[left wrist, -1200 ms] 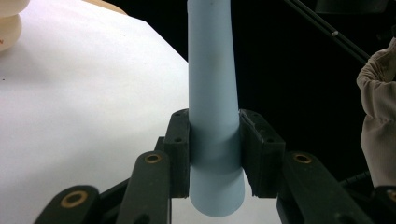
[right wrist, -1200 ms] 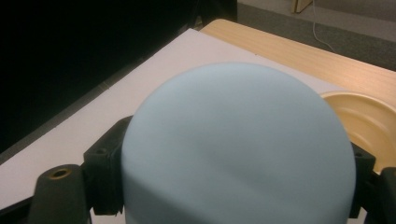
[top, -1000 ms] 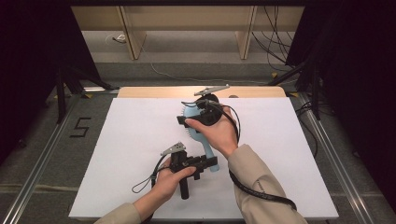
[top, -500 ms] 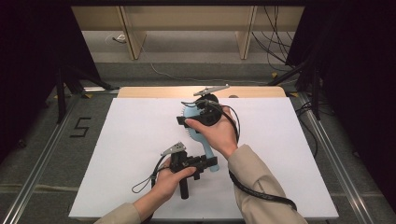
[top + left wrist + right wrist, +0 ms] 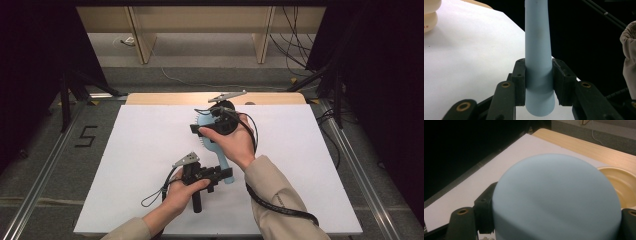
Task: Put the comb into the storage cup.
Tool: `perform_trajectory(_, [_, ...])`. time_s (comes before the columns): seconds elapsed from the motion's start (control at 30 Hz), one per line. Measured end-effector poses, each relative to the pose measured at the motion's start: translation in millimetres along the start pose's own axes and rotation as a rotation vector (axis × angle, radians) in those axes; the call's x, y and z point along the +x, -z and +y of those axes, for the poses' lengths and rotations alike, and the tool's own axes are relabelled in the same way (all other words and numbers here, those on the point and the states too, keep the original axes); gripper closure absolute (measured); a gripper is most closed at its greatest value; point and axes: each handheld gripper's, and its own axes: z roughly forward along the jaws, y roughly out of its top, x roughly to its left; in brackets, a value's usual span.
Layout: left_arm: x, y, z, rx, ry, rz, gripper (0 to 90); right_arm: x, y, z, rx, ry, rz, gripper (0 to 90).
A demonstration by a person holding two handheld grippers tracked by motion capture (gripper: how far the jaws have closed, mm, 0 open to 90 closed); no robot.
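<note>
Both ends of the blue hairbrush (image 5: 215,145) are ours above the white surface (image 5: 140,150): its long axis runs from the right gripper (image 5: 200,129), fingers closed across the head, down to the left gripper (image 5: 226,175), fingers clamped on the handle.

From above I see the brush (image 5: 212,145) over the middle of the counter (image 5: 125,150), its head toward the far edge and its handle toward my near side. My right tongs (image 5: 207,129) sit at the head, my left tongs (image 5: 224,175) at the handle's near end, so the right pair lies behind the left one. In the left gripper view the handle (image 5: 537,50) stands between the two jaws, touching both pads. In the right gripper view the head (image 5: 556,200) sits between the jaws, and a bowl (image 5: 621,185) lies just beyond it on the counter's far strip.
</note>
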Motion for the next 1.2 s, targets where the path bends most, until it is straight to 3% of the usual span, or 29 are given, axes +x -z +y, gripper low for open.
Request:
perform_trajectory(0.67, [-0.3,0.7,1.1,-0.003,-0.028,0.02,65.1,3.4,1.7,1.1,-0.003,0.006,-0.018,25.7])
perform_trajectory(0.97, [-0.7,1.8,2.7,-0.001,-0.077,0.05,64.8,4.1,4.9,0.4,-0.03,0.008,-0.025,25.7])
perform_trajectory(1.2, [-2.2,3.6,4.8,-0.001,-0.143,0.09,62.2,5.0,7.1,-1.0,-0.061,0.003,-0.038,25.7])
